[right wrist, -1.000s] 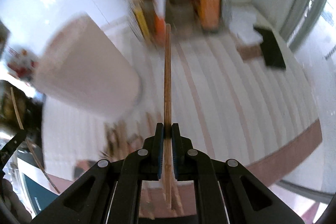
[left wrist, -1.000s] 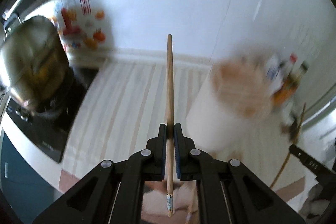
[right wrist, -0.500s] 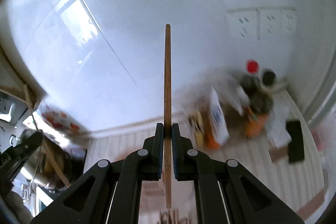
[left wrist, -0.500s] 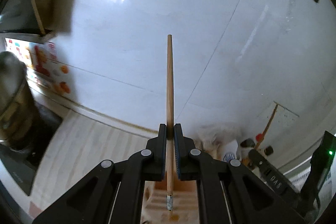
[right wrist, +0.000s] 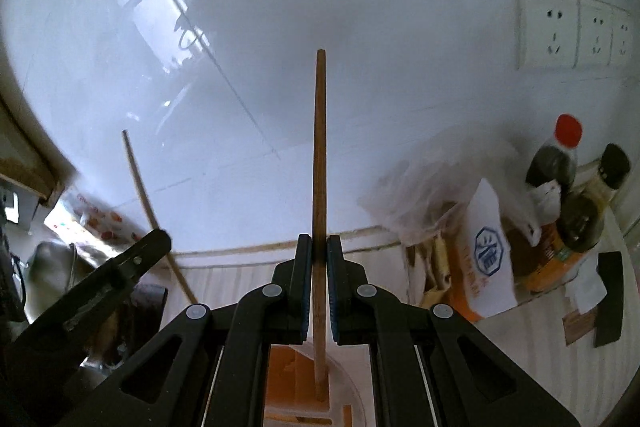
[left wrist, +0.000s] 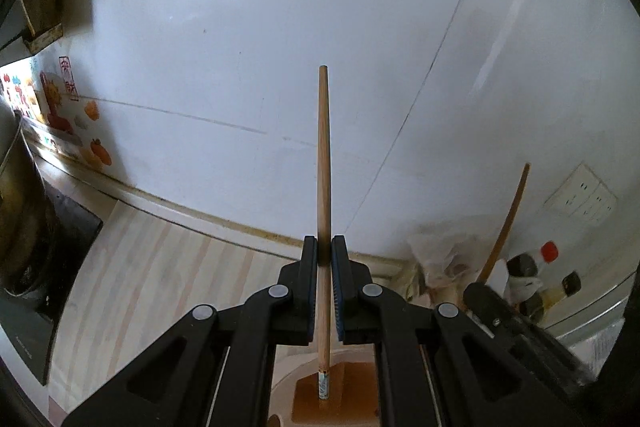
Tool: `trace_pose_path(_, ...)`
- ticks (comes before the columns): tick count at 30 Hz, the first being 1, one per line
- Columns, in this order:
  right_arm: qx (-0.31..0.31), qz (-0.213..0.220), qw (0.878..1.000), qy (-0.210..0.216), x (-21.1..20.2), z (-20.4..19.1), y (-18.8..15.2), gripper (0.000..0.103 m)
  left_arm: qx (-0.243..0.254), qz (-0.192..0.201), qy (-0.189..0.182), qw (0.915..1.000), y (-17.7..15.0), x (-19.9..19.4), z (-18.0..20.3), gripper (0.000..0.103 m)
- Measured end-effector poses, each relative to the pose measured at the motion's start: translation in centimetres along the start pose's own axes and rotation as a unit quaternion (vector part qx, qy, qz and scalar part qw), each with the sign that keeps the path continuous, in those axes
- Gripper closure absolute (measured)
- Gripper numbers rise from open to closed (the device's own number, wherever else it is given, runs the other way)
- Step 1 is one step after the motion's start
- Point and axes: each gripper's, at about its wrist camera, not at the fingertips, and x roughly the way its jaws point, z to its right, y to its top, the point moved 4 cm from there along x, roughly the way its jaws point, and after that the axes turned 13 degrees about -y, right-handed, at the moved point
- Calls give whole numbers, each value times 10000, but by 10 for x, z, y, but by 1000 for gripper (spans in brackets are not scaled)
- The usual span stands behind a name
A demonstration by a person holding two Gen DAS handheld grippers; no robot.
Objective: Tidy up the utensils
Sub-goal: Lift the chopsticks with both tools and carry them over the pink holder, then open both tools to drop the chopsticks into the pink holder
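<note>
Both chopsticks (left wrist: pixel 324 155) (right wrist: pixel 319 155) dropped toward the holder (right wrist: pixel 352 391), bottles (right wrist: pixel 554 163) beside.

White holder (right wrist: pixel 352 393) beneath the tongs is mostly hidden.

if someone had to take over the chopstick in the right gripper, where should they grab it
Probably the bare upper shaft of the chopstick, pinched across it from either side. It stands upright above the right gripper, with its lower end down over the white holder, so only the top stretch is free.

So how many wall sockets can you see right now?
3 white wall sockets in a row on the tiled wall, upper right of the right wrist view: left, middle, right. More may be hidden.
</note>
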Motion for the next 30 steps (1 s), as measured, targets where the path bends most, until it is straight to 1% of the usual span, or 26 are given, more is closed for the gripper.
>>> trace_pose_path(3,-158,1,9998,86,0,-2,-6,95,79,-101,22,9999,-7,1,-3,98)
trace_pose_path(8,-391,-153,9986,337,-3,-5,-15,95,247,-235,9,9994,-15,-9,-1,97)
trace_pose_path(10,-468,-204,9980,385,-5,-6,-18,95,310,-269,-24,9992,-19,-16,1,97)
trace_pose_path(14,-653,-347,9963,430,-14,-5,-30,95,453,-391,-113,9981,-24,-33,7,94)
trace_pose_path(15,-678,-378,9960,443,-16,-5,-32,95,507,-383,-110,9979,-24,-41,9,93)
trace_pose_path(16,-702,-403,9958,434,-18,-4,-34,95,574,-333,-85,9978,-24,-50,10,91)
trace_pose_path(17,-702,-410,9958,411,-21,-3,-34,92,623,-285,-41,9976,-24,-56,12,81)
trace_pose_path(18,-647,-396,9963,413,-26,0,-35,84,652,-245,16,9976,-23,-63,11,71)
trace_pose_path(19,-581,-366,9967,426,-32,3,-34,78,661,-202,90,9976,-22,-70,10,42)
trace_pose_path(20,-526,-337,9971,427,-36,6,-33,63,637,-116,205,9977,-21,-80,7,20)
trace_pose_path(21,-448,-283,9978,407,-43,10,-32,54,633,-22,259,9977,-21,-87,5,17)
trace_pose_path(22,-373,-220,9983,397,-50,14,-32,52,652,79,315,9973,-20,-95,2,16)
trace_pose_path(24,-222,-109,9992,315,-65,23,-31,49,671,97,431,9968,-23,-107,-6,13)
trace_pose_path(25,-167,-67,9994,285,-71,27,-32,48,667,81,453,9967,-25,-112,-10,3)
trace_pose_path(26,-107,-17,9997,229,-78,31,-32,42,671,73,455,9967,-27,-114,-13,0)
trace_pose_path(27,-28,49,9998,179,-85,37,-34,38,694,62,465,9965,-31,-117,-17,0)
trace_pose_path(28,47,117,9998,137,-93,42,-38,36,723,24,507,9961,-36,-119,-21,0)
trace_pose_path(30,155,247,9996,26,-106,48,-43,25,750,-58,581,9955,-45,-121,-27,0)
